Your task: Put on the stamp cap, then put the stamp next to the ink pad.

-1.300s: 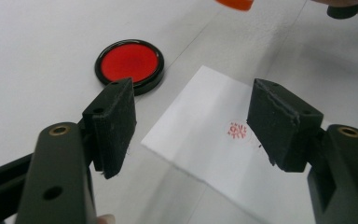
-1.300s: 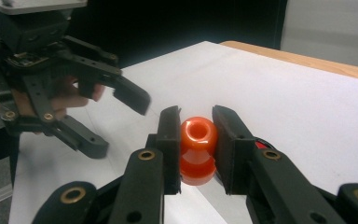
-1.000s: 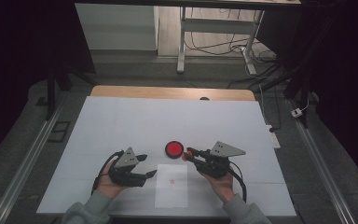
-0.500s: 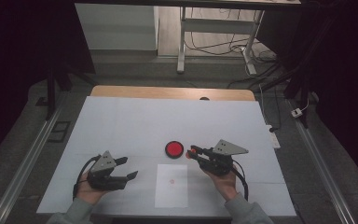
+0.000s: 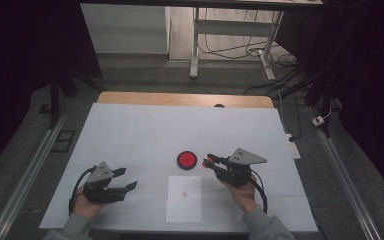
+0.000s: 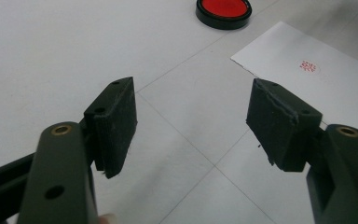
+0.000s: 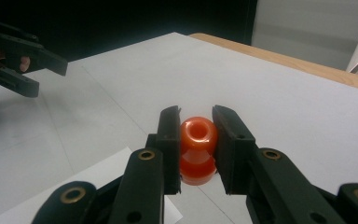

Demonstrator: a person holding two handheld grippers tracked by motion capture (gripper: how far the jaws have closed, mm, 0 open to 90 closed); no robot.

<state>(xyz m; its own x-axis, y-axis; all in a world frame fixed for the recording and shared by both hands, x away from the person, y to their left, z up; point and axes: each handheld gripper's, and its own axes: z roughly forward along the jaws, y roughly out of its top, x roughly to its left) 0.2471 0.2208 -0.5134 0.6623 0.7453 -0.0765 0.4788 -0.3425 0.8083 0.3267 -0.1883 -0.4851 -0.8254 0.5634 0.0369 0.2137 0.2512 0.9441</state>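
Observation:
My right gripper (image 5: 210, 161) hovers just right of the round red ink pad (image 5: 186, 159), shut on an orange-red stamp (image 7: 196, 133) that stands upright between its jaws. The white sheet of paper (image 5: 184, 198) lies near the front edge and bears a small red stamp mark (image 5: 184, 194). At the front left, my left gripper (image 5: 129, 178) rests low over the table, open, with nothing between its pads (image 6: 116, 116). Along its jaws I see the ink pad (image 6: 223, 8) far off and the paper (image 6: 317, 88) with the mark (image 6: 308, 66) to the right.
The table (image 5: 180, 125) is covered in white, with a wooden strip along its far edge (image 5: 180, 99). Beyond it stand a desk frame and loose cables (image 5: 240, 47) on the floor. Metal rails (image 5: 30, 170) run along both sides.
My left gripper has drawn away from the ink pad, leftward and toward the front edge, still open. The right gripper has kept its place with the stamp.

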